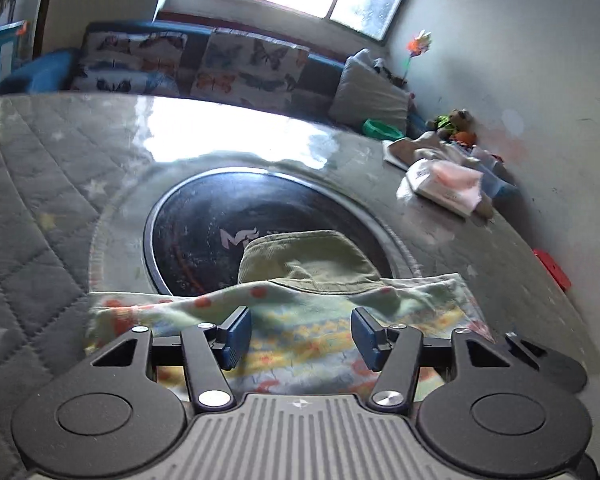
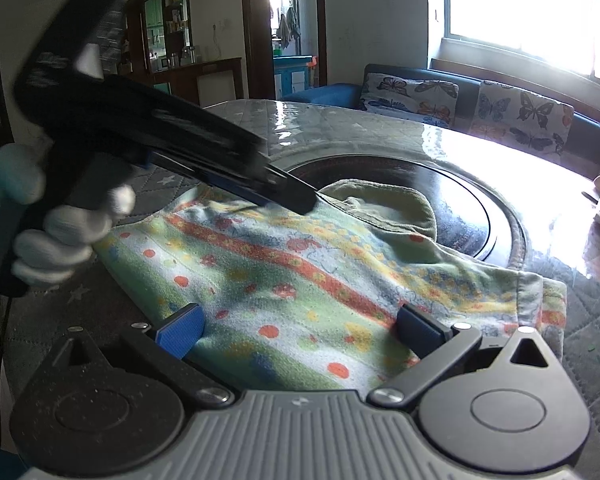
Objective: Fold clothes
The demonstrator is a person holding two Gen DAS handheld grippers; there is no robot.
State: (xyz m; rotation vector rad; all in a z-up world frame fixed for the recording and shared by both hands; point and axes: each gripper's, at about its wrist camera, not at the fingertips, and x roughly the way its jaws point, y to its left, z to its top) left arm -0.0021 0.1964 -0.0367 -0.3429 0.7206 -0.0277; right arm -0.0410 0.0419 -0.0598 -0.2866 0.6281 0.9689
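A small garment with a green, yellow and orange strawberry print (image 1: 300,344) (image 2: 284,280) lies on the table, its olive corduroy outer side (image 1: 312,260) (image 2: 384,204) showing at the far end. My left gripper (image 1: 300,336) is open just above the print cloth, holding nothing. In the right wrist view it (image 2: 296,196) reaches in from the left in a white-gloved hand, blurred, with its tips at the garment's far edge. My right gripper (image 2: 300,328) is open over the near edge of the garment, empty.
The table has a grey quilted star cover under clear plastic (image 1: 40,208) and a dark round centre plate (image 1: 204,232) (image 2: 460,184). Folded clothes (image 1: 444,184) are stacked at the far right by the wall. A sofa with butterfly cushions (image 1: 228,68) stands beyond.
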